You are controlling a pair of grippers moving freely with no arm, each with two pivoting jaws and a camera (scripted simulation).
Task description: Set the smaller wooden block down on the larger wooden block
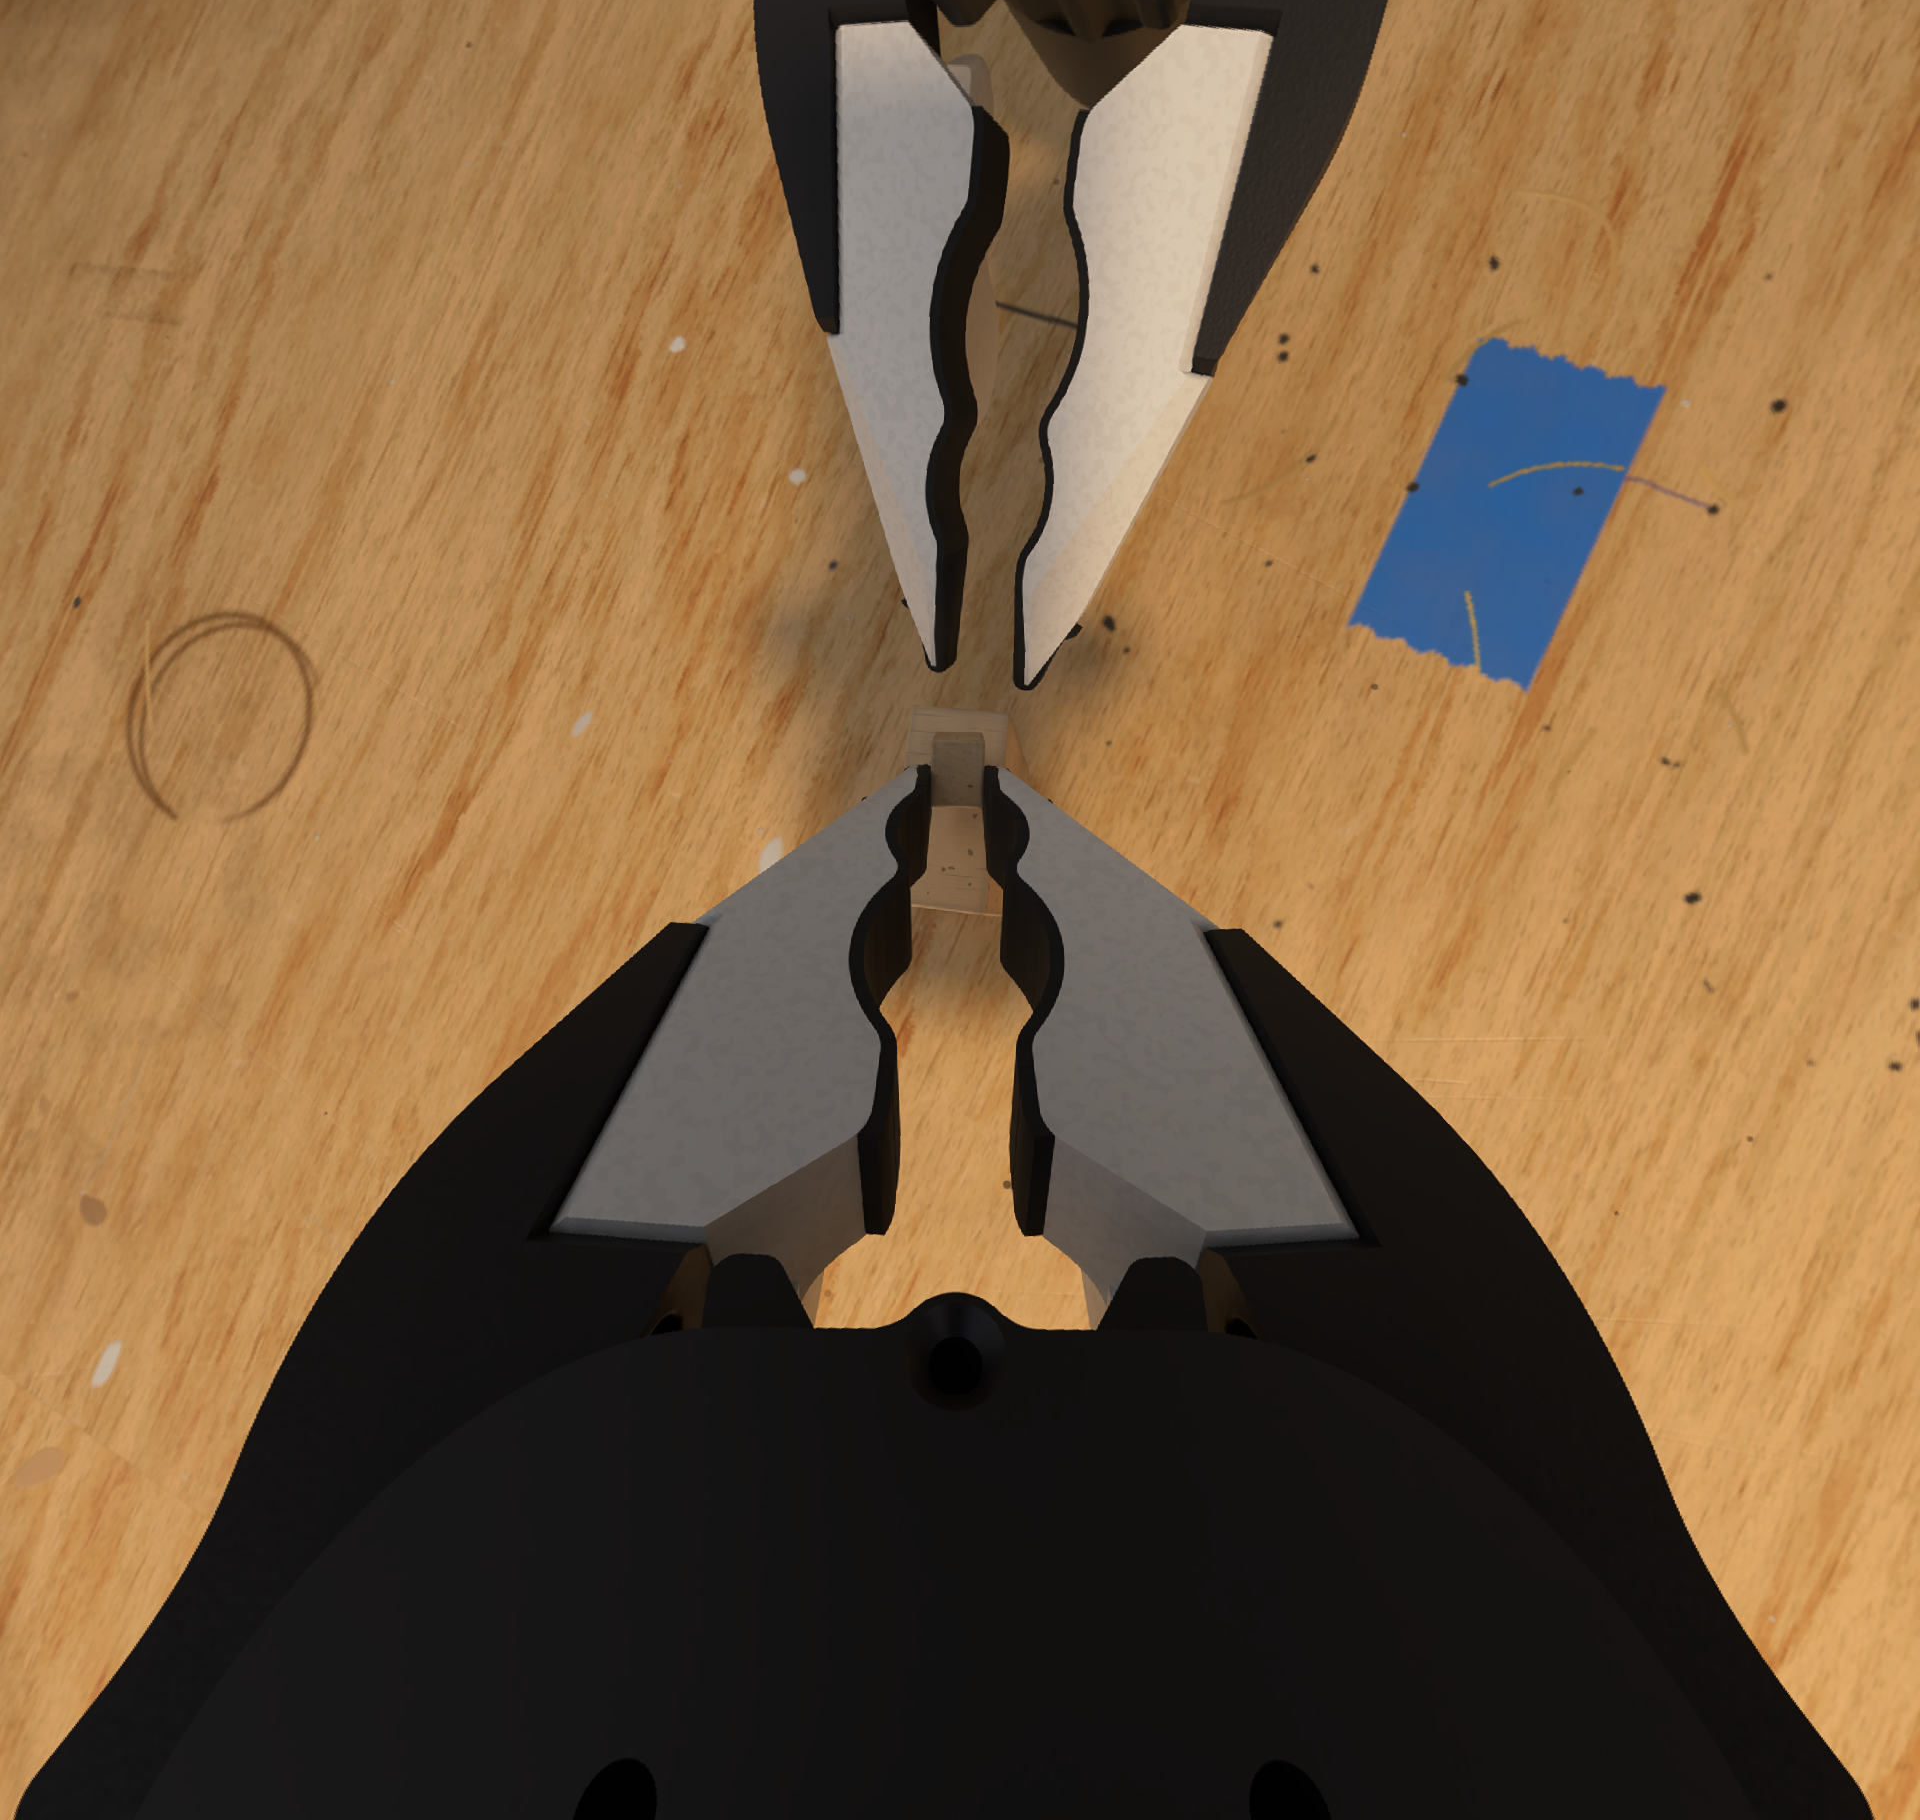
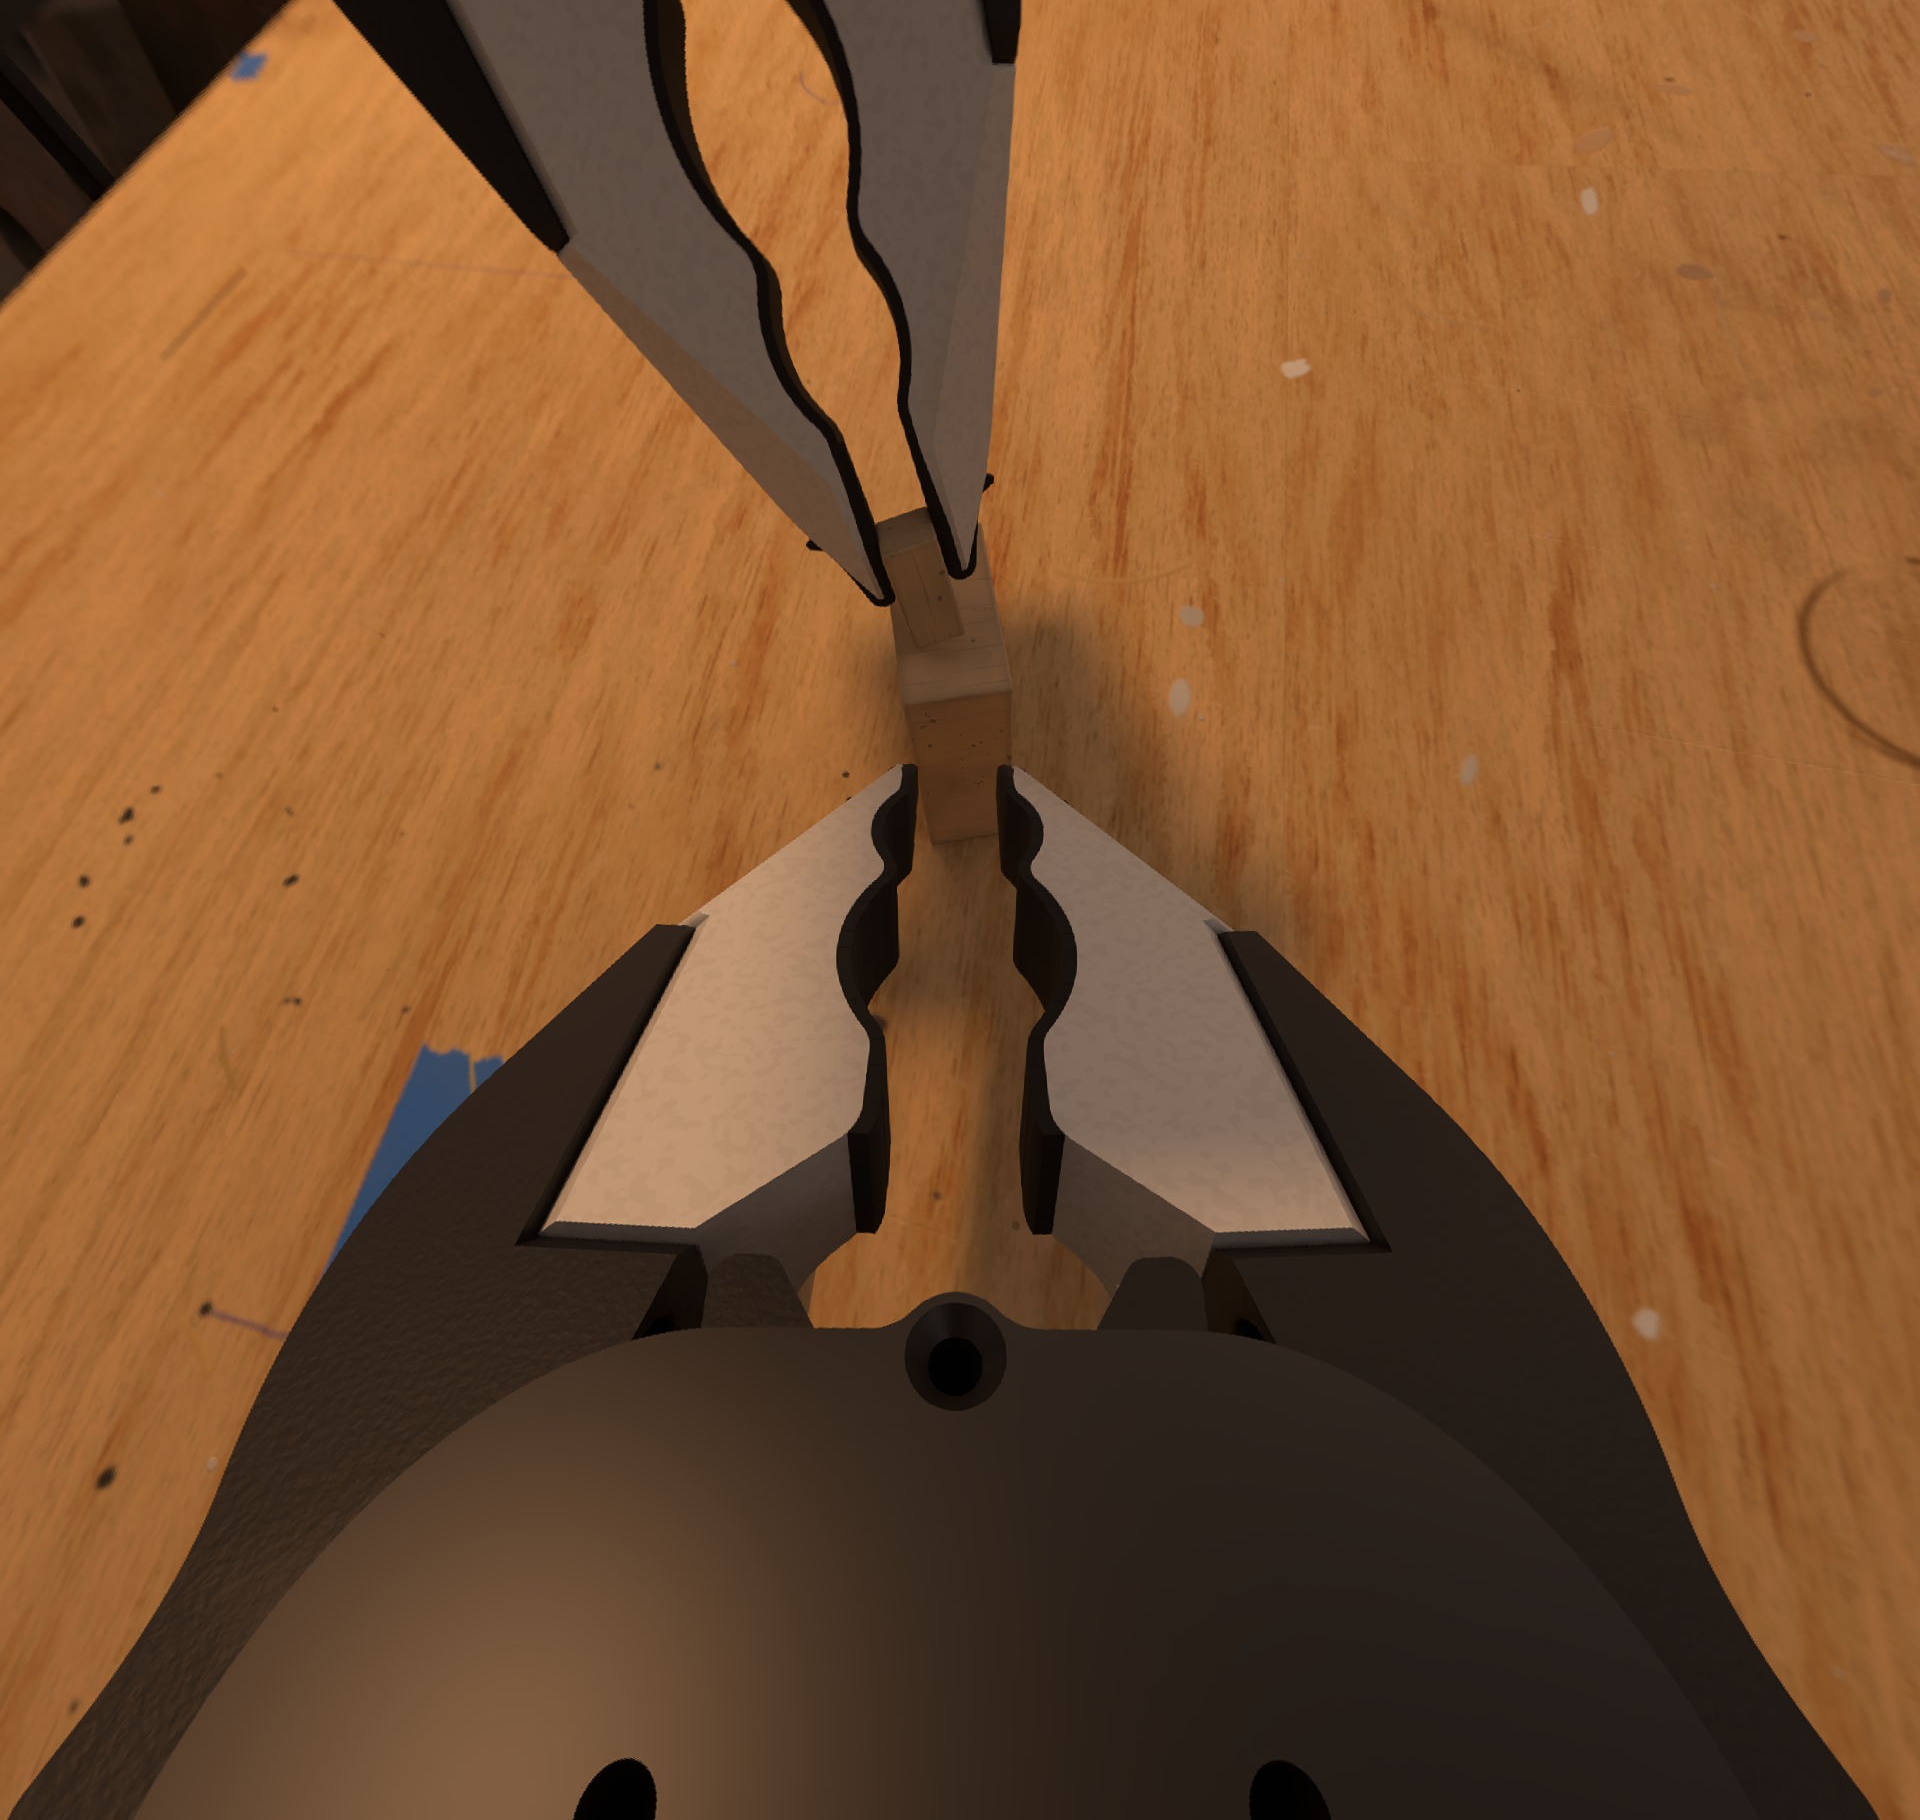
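Note:
The larger wooden block [image 2: 961,731] stands upright on the wooden table [image 2: 1455,835]. My left gripper [image 1: 956,778] is shut on the smaller wooden block [image 1: 956,762] and holds it at the larger block's top face [image 1: 925,731]; whether they touch, I cannot tell. In the right wrist view the left gripper [image 2: 920,581] comes down from above with the smaller block [image 2: 925,612] between its tips. My right gripper [image 2: 956,773] is slightly open and empty, its tips just short of the larger block. It also shows in the left wrist view [image 1: 982,674], opposite my left gripper.
A strip of blue tape [image 1: 1507,513] lies on the table to one side of the blocks, also in the right wrist view [image 2: 416,1126]. A ring stain [image 1: 218,716] marks the other side. The table edge [image 2: 156,129] runs at the upper left of the right wrist view.

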